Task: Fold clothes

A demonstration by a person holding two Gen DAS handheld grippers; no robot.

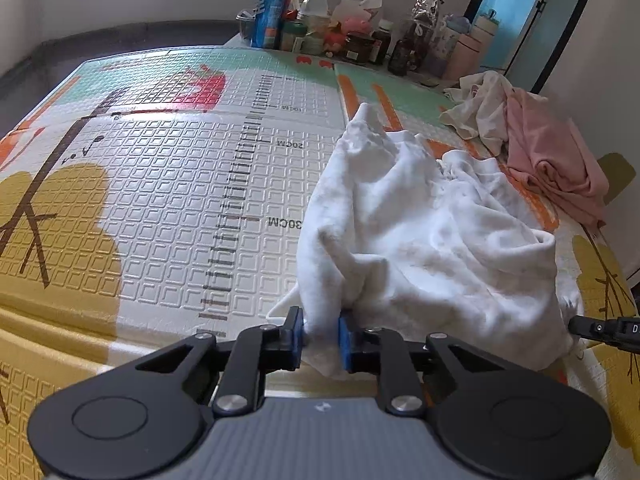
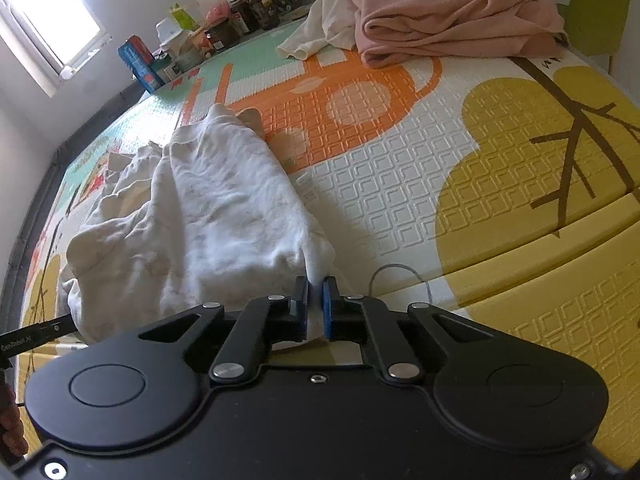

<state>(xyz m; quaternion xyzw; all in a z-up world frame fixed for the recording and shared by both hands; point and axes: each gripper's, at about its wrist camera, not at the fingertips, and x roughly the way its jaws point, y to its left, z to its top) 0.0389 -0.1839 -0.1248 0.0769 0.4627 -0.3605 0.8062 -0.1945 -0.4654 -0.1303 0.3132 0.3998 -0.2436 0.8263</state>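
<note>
Left claw (image 1: 320, 338) clenched on a bunched fold of white garment (image 1: 420, 240), blue pads (image 1: 345, 344) pressed either side of the cloth. Right claw (image 2: 316, 306) clenched on another edge of same white garment (image 2: 208, 220), thin strip of fabric pinched between its blue pads (image 2: 329, 308). Garment crumpled, heaped on foam play mat (image 1: 160, 200), rising to a peak at far end, held at near edge by both claws. In left wrist view, tip of right claw body visible at right edge, just beside the garment. Mat embossed with square pattern, printed with a ruler scale (image 1: 236, 200), yellow tree shapes, orange and green patches; covers the surface. Pink garment (image 1: 556, 160) piled at far right of mat, cream garment (image 1: 476, 108) touching it on the far side; both apart from white garment. Pink garment (image 2: 452, 12) and cream garment (image 2: 320, 28) also seen at top of right wrist view. Clutter at far end of mat: blue can (image 1: 272, 14), jars (image 1: 358, 46), bottles, tissue box. Window (image 2: 44, 28) at upper left in right wrist view. Part of a hand at lower left corner of right wrist view, too cropped for detail.
</note>
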